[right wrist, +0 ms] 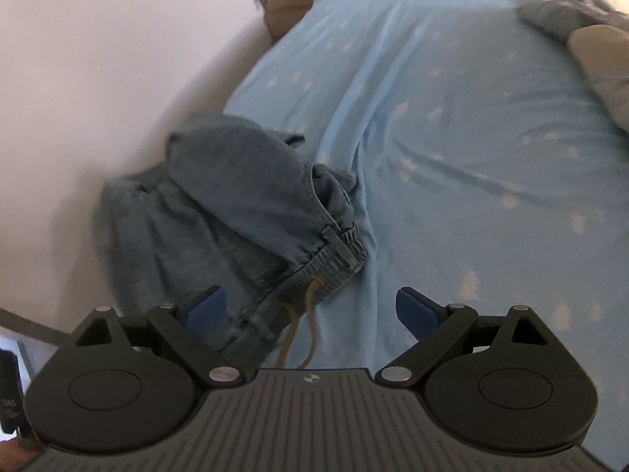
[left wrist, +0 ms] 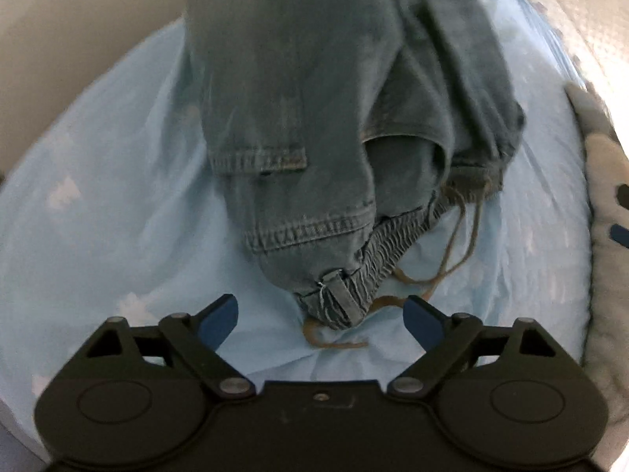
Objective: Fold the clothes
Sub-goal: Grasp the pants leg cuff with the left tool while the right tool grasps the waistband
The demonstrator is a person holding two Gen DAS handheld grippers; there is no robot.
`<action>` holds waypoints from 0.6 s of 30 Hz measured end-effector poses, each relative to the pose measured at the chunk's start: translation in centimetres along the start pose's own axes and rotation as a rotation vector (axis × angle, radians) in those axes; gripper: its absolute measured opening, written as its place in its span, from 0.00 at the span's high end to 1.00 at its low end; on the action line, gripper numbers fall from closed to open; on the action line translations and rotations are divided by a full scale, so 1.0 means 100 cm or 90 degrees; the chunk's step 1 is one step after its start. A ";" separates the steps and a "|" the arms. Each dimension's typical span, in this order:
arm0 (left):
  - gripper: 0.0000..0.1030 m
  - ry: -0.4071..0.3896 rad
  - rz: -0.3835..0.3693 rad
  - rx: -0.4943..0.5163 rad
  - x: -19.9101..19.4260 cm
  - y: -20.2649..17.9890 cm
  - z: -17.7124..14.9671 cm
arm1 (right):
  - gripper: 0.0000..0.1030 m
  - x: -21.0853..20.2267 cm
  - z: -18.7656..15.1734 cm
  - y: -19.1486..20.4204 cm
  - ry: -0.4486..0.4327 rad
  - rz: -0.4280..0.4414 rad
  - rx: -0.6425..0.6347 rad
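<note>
A pair of blue denim trousers (left wrist: 306, 90) lies crumpled on a light blue bed sheet (left wrist: 118, 212). Its elastic waistband (left wrist: 346, 295) with a tan drawstring (left wrist: 456, 244) points toward my left gripper (left wrist: 320, 314), which is open with the waistband corner between its blue fingertips. In the right wrist view the trousers (right wrist: 220, 212) hang at the bed's left edge. My right gripper (right wrist: 310, 306) is open, with the waistband (right wrist: 334, 259) and drawstring (right wrist: 310, 314) between its fingers, nothing clamped.
The blue sheet (right wrist: 471, 137) with white cloud prints spreads out to the right. A grey pillow or blanket (right wrist: 601, 59) lies at the far right. A pale wall (right wrist: 98, 59) runs along the bed's left side. A brown box (right wrist: 291, 0) stands beyond the bed.
</note>
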State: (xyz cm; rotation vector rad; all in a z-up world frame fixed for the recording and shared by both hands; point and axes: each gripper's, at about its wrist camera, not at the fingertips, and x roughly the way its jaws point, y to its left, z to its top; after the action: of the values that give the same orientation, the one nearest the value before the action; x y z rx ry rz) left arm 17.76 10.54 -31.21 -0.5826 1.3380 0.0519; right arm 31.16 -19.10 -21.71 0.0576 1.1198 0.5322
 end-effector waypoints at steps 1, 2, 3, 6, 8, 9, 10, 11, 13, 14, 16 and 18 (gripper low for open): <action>0.13 0.003 0.001 -0.005 0.005 0.002 0.000 | 0.07 0.015 0.007 -0.002 0.009 0.001 -0.015; 0.13 0.006 0.004 -0.009 0.009 0.003 -0.001 | 0.07 0.029 0.013 -0.004 0.019 0.006 -0.033; 0.13 0.007 0.006 -0.013 0.012 0.005 -0.002 | 0.08 0.042 0.019 -0.006 0.029 0.012 -0.050; 0.13 0.000 0.013 -0.022 0.023 0.011 -0.004 | 0.08 0.083 0.035 -0.010 0.058 0.035 -0.103; 0.14 -0.007 0.019 -0.026 0.030 0.014 -0.006 | 0.09 0.109 0.043 -0.011 0.064 0.034 -0.147; 0.15 -0.008 0.021 -0.033 0.034 0.016 -0.007 | 0.09 0.121 0.045 -0.013 0.070 0.038 -0.158; 0.16 -0.010 0.020 -0.045 0.037 0.019 -0.008 | 0.10 0.134 0.046 -0.016 0.078 0.042 -0.166; 0.18 -0.012 0.017 -0.060 0.039 0.023 -0.009 | 0.11 0.144 0.047 -0.018 0.089 0.044 -0.175; 0.18 -0.029 0.007 -0.088 0.039 0.029 -0.012 | 0.17 0.157 0.048 -0.018 0.101 0.049 -0.191; 0.18 -0.037 0.001 -0.098 0.038 0.031 -0.015 | 0.20 0.159 0.048 -0.016 0.101 0.055 -0.197; 0.20 -0.053 -0.013 -0.118 0.038 0.035 -0.019 | 0.32 0.158 0.046 -0.009 0.093 0.049 -0.214; 0.25 -0.065 -0.023 -0.132 0.037 0.037 -0.023 | 0.49 0.151 0.044 -0.003 0.077 0.027 -0.221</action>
State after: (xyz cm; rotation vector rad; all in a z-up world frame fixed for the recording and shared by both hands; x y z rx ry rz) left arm 15.27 11.67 -36.26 -0.7689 1.2304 0.1903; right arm 40.04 -11.88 -32.54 -0.2561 1.1304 0.7692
